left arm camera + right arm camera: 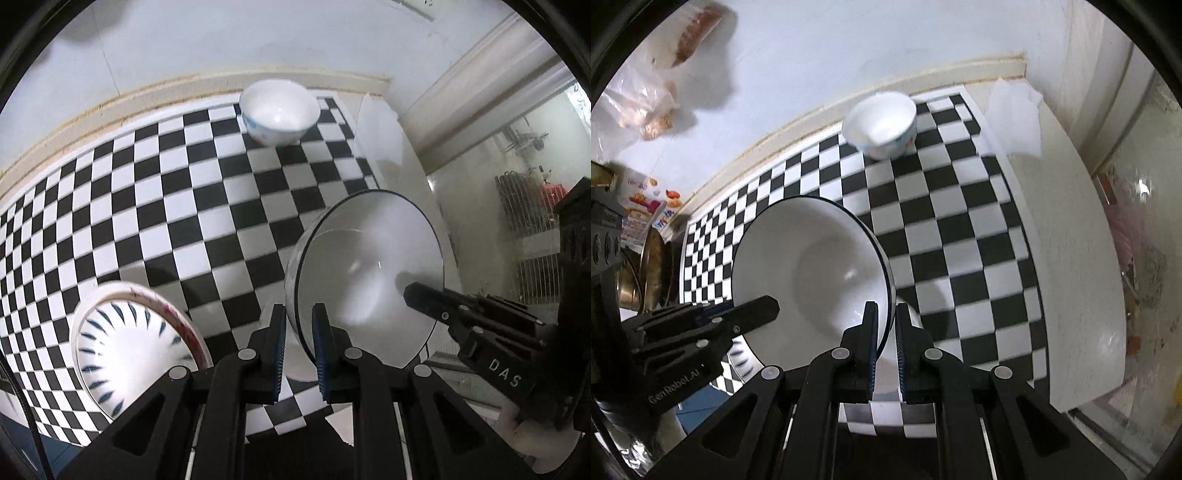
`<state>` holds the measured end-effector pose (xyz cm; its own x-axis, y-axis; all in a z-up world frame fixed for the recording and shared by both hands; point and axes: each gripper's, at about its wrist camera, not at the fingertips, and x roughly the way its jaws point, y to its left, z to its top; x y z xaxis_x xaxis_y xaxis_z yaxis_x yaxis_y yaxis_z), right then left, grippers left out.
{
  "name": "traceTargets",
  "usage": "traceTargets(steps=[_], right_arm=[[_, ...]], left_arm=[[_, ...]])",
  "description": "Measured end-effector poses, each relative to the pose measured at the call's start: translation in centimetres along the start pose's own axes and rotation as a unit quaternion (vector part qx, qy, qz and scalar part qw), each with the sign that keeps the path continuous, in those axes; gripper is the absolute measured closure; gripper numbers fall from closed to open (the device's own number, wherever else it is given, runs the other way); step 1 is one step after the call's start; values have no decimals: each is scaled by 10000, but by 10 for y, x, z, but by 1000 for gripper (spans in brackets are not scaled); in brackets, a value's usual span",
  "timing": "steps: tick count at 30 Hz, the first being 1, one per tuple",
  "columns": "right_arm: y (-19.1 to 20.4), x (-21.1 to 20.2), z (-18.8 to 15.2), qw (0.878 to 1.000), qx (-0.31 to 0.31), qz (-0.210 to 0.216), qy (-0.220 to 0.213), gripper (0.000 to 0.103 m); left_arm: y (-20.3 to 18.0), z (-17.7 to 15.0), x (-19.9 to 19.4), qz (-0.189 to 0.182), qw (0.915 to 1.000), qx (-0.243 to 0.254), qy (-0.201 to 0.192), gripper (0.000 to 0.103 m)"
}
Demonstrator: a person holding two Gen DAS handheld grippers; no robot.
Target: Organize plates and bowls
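Observation:
A large white bowl with a thin dark rim [365, 273] [812, 273] is held off the checkered cloth by both grippers. My left gripper [299, 347] is shut on its left rim. My right gripper [886, 343] is shut on its right rim, and it also shows in the left wrist view [443, 310]. The left gripper shows in the right wrist view [738, 314]. A white plate with blue dashes and a red-patterned rim [129, 343] lies at the lower left. A small white bowl with blue and red marks [279, 112] [882, 125] stands at the far edge.
The black-and-white checkered cloth [166, 184] [960, 221] covers a white table [1078, 258] against a white wall. A white tissue [1015, 118] lies at the far right corner. Plastic bags [639, 103] hang on the wall, and a metal pot [646, 269] sits at the left.

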<state>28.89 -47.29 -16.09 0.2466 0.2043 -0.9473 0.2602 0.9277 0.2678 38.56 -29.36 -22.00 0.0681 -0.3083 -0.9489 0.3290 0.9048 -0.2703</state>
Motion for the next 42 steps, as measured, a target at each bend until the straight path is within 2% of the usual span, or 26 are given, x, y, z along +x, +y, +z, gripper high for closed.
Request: traceTargets(steps=[5, 16, 33, 38, 42], right_arm=[[-12, 22, -23, 9996, 141, 28, 257, 93], [-26, 74, -44, 9969, 223, -65, 753, 92], [-18, 93, -41, 9933, -50, -298, 1113, 89], [-22, 81, -38, 9937, -49, -125, 1112, 89], [-25, 58, -23, 9960, -17, 20, 890, 89]], left_arm=[[3, -16, 24, 40, 9996, -37, 290, 91], [11, -33, 72, 264, 9961, -71, 834, 91], [8, -30, 84, 529, 9935, 161, 1000, 91], [9, -23, 70, 442, 9948, 132, 911, 91], [13, -3, 42, 303, 9976, -39, 622, 90]])
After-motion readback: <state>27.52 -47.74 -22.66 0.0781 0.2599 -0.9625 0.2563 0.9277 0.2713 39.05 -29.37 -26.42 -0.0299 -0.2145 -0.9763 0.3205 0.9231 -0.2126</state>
